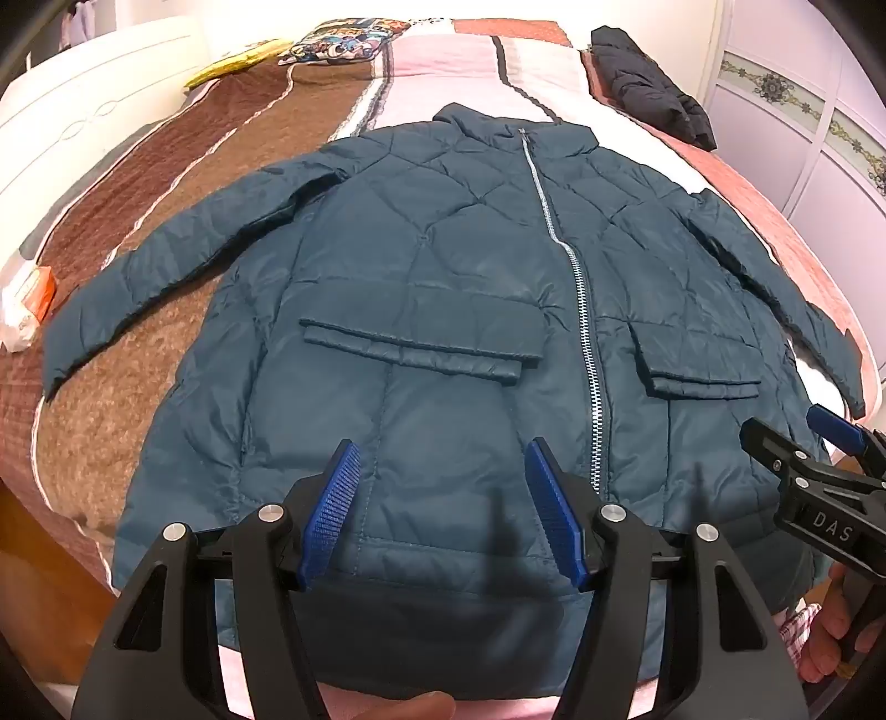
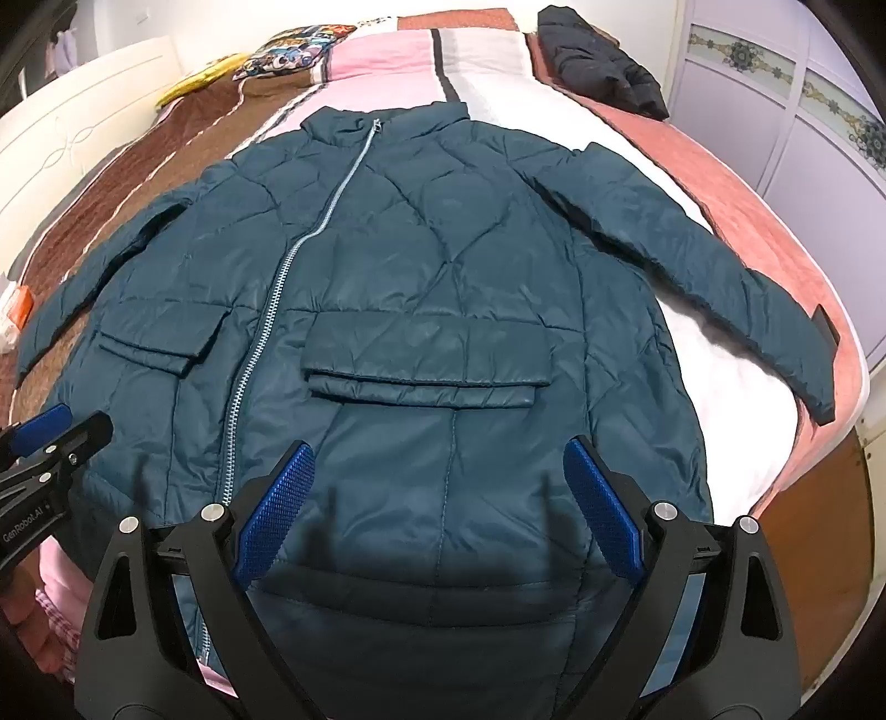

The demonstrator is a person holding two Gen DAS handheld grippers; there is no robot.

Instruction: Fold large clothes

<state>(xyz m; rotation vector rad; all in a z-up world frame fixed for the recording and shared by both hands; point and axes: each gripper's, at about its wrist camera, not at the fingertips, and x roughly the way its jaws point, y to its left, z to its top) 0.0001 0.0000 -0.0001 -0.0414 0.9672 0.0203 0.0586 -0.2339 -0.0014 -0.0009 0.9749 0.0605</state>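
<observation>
A large teal quilted jacket [image 1: 443,310] lies flat, front up and zipped, on the bed, sleeves spread to both sides, collar at the far end; it also fills the right wrist view [image 2: 421,310]. My left gripper [image 1: 443,459] is open and empty, hovering above the hem left of the zipper [image 1: 587,354]. My right gripper [image 2: 437,459] is open and empty above the hem, below the big flap pocket [image 2: 426,371]. The right gripper shows at the right edge of the left wrist view [image 1: 803,443], and the left gripper at the left edge of the right wrist view [image 2: 61,426].
The bed has a striped brown, pink and white quilt [image 1: 166,183]. A dark folded jacket [image 1: 648,77] lies at the far right of the bed. A patterned pillow [image 1: 338,39] and a yellow item [image 1: 238,63] lie at the head. A wardrobe [image 1: 819,111] stands on the right.
</observation>
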